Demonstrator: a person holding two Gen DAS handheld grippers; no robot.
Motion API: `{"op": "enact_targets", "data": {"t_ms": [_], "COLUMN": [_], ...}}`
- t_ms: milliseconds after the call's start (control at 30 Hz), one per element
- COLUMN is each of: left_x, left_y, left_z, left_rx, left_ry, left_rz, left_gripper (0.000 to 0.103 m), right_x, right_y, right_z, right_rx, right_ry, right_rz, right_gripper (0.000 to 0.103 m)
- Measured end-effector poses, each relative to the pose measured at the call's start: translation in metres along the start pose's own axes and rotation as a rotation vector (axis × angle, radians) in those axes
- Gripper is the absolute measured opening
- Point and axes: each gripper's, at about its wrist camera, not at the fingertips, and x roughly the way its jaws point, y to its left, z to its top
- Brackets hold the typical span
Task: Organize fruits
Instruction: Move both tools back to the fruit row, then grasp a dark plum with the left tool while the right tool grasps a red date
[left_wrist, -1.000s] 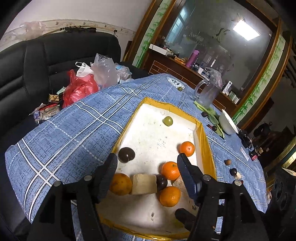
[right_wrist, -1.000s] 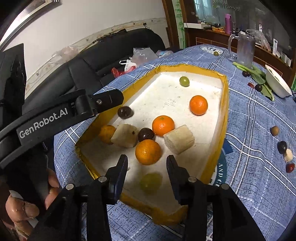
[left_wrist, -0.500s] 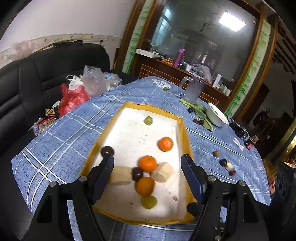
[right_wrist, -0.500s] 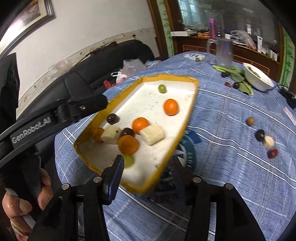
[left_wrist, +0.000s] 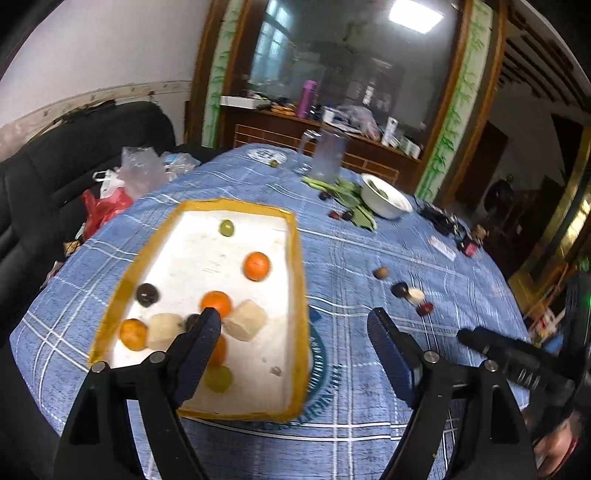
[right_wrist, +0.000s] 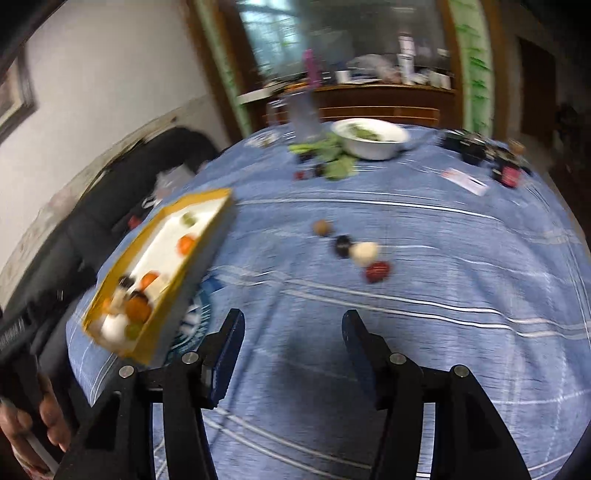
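Both tongs stand spread with nothing between them: my left gripper (left_wrist: 293, 325) hangs over the near right edge of the tray, my right gripper (right_wrist: 291, 332) over bare cloth near the table's front edge. Beneath them I see the round table (left_wrist: 369, 258) under its blue checked cloth. On its left side lies the yellow-rimmed tray (left_wrist: 295, 258) with a white floor, long side running toward the far edge. Near the far edge stand a clear jug (left_wrist: 327, 157) and, right of it, a white bowl (left_wrist: 386, 201) resting on green leaves (left_wrist: 347, 195). Inside the tray I count three clear oranges (left_wrist: 256, 266), two pale blocks (left_wrist: 245, 319), a dark round fruit (left_wrist: 147, 294) by the left rim and two green fruits (left_wrist: 226, 228), one near the far rim, one near the front. Out on the cloth, right of the tray and well apart from it, a short row of loose pieces lies: a brown nut-like fruit (right_wrist: 322, 227), a dark fruit (right_wrist: 342, 244) touching a white piece (right_wrist: 365, 252), and a red fruit (right_wrist: 377, 270). My right view is blurred, so finer detail escapes me.
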Motion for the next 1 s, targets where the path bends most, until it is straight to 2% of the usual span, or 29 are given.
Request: {"op": "enact_targets", "data": {"t_ms": [200,367,533,767,1000], "left_x": [0.015,0.029,0.047,0.084,0.129], "left_y": [-0.028,-0.040,-0.055,-0.079,-0.087], "left_z": [-0.002,0.004,0.017,0.035,0.034], "left_rx": [0.064,0.068,0.056,0.062,0.033], "left_ry": [0.045,0.083,0.120,0.147,0.230], "left_rz": [-0.026,-0.057,-0.109,-0.159,-0.195], "left_gripper": [0.081,0.081,0.081,0.081,0.080], "right_x": [-0.004,0.009,0.038,0.082,0.105], "right_y": [-0.044,-0.067,-0.068,-0.051,-0.057], "right_z": [0.007,0.013,0.018,0.028,0.033], "right_rx": [0.083,0.103,0.074,-0.036,-0.035], "right_ry": [-0.011,0.010,0.047,0.081,0.100], "right_rz": [-0.050,-0.093,-0.112,-0.151,-0.142], "right_gripper": [0.060,0.059,0.059,0.059,0.059]}}
